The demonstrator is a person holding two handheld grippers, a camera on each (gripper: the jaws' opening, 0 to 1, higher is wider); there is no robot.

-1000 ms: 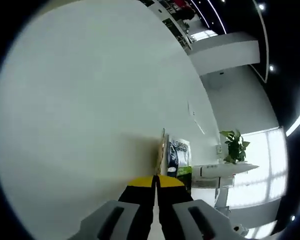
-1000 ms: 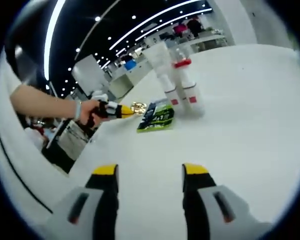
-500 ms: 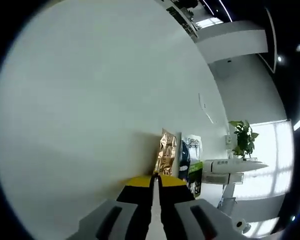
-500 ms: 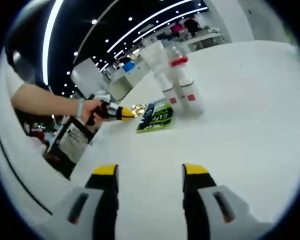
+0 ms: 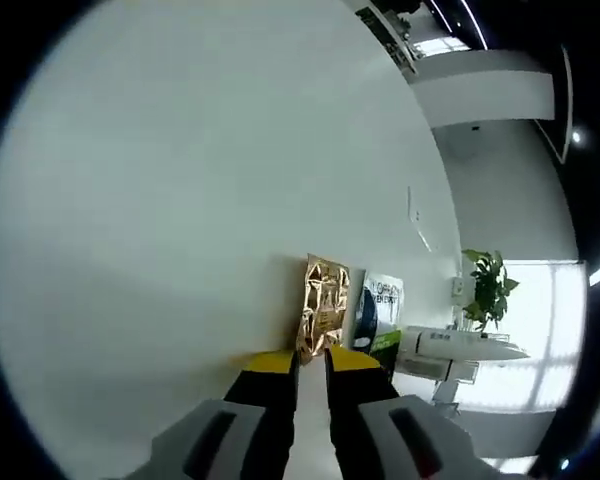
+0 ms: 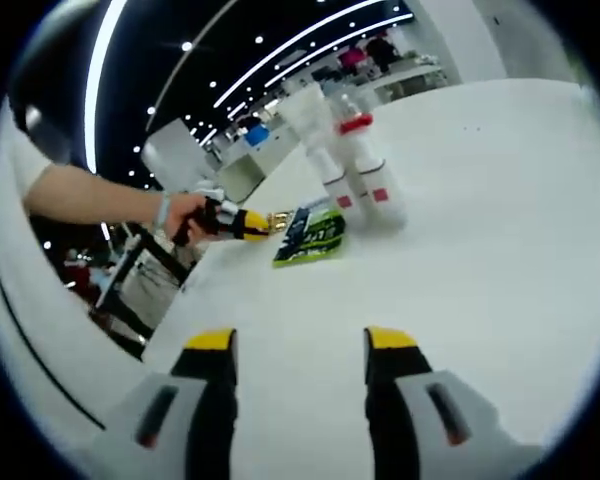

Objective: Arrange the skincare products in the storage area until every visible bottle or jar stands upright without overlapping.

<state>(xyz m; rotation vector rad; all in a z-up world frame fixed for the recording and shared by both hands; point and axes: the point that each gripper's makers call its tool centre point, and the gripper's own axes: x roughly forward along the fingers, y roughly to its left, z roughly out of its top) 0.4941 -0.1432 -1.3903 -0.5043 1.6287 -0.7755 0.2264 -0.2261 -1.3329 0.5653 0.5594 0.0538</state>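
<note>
A gold sachet (image 5: 323, 308) lies flat on the white table (image 5: 180, 200), its near edge at the tips of my left gripper (image 5: 311, 360), whose jaws stand slightly apart and open. Beside it lies a green and black sachet (image 5: 378, 315). In the right gripper view a hand (image 6: 185, 215) holds the left gripper (image 6: 263, 222) against the gold sachet (image 6: 278, 218), with the green sachet (image 6: 315, 235) just right of it. Behind them stand a white tube (image 6: 315, 130) and a white bottle with a red cap (image 6: 365, 165), upright and close together. My right gripper (image 6: 300, 345) hangs open over bare table (image 6: 480, 250).
The table's edge runs down the left of the right gripper view, with a dark stand (image 6: 130, 285) beyond it. A potted plant (image 5: 490, 290) and a bright window sit past the table's far side. Wide bare tabletop lies in front of the right gripper.
My left jaws were pressed together and now stand slightly apart. The gold sachet has turned from edge-on to lying flat before them. The right gripper has not moved.
</note>
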